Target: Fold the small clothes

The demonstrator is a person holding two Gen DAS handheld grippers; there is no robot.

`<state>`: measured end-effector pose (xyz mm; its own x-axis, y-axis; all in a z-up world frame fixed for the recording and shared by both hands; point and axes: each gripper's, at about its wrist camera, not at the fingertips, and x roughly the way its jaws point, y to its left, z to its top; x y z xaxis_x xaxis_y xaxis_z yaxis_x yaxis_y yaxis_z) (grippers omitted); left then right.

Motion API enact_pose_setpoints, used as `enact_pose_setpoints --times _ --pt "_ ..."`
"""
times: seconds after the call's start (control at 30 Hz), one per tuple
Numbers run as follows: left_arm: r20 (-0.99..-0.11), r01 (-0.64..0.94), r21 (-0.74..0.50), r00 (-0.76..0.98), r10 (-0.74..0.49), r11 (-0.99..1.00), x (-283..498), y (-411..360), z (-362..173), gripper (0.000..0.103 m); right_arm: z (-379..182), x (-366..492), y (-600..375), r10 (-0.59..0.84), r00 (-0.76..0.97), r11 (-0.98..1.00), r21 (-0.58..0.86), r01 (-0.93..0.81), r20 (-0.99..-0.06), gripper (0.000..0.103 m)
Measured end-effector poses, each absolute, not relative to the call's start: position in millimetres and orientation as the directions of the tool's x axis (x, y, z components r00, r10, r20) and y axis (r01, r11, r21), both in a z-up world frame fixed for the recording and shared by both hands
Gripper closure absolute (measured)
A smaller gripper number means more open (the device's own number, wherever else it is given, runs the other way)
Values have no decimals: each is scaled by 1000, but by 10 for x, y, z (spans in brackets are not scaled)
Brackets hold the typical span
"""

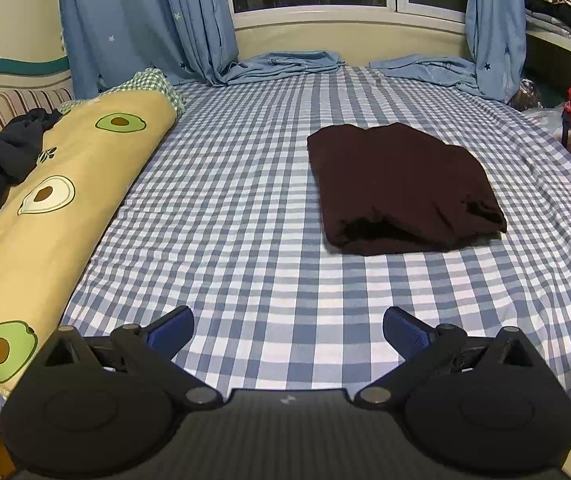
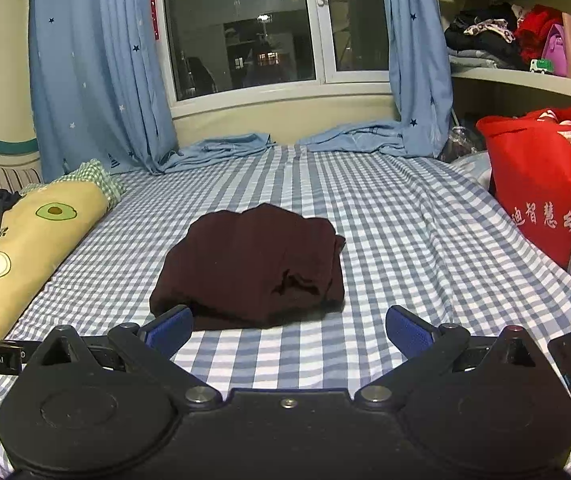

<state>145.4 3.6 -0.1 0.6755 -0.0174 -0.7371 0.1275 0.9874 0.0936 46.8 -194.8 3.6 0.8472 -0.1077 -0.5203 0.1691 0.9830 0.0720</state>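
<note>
Dark maroon folded garment [image 1: 403, 188] [image 2: 251, 266] lies on the checked sheet [image 1: 245, 216], both left tongs [image 1: 287, 330] and right tongs [image 2: 289, 330] spread, empty.

Left hand-held gripper [image 1: 288, 330]: jaws spread wide, blue-padded fingers [image 1: 170, 332] well apart, nothing between them, held level and pointing forward. Right hand-held gripper [image 2: 289, 330]: same pose, jaws wide, blue pads [image 2: 409, 334] bare, gripping nothing, tips raised and touching nothing.

You work under dim, warm indoor light; the dark glass window [image 2: 241, 28] reflects the room, fisheye bends your edges, and both views stay fairly sharp
</note>
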Motion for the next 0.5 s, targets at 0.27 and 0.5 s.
enact_pose_setpoints --times 0.27,0.5 --pt "-743 127 100 669 -11 987 1447 58 -20 1 -8 498 -1900 -96 838 983 82 165 -536 0" --pt "-747 127 99 664 -11 987 1475 59 -30 1 -41 529 -1904 -95 830 982 86 170 -549 0"
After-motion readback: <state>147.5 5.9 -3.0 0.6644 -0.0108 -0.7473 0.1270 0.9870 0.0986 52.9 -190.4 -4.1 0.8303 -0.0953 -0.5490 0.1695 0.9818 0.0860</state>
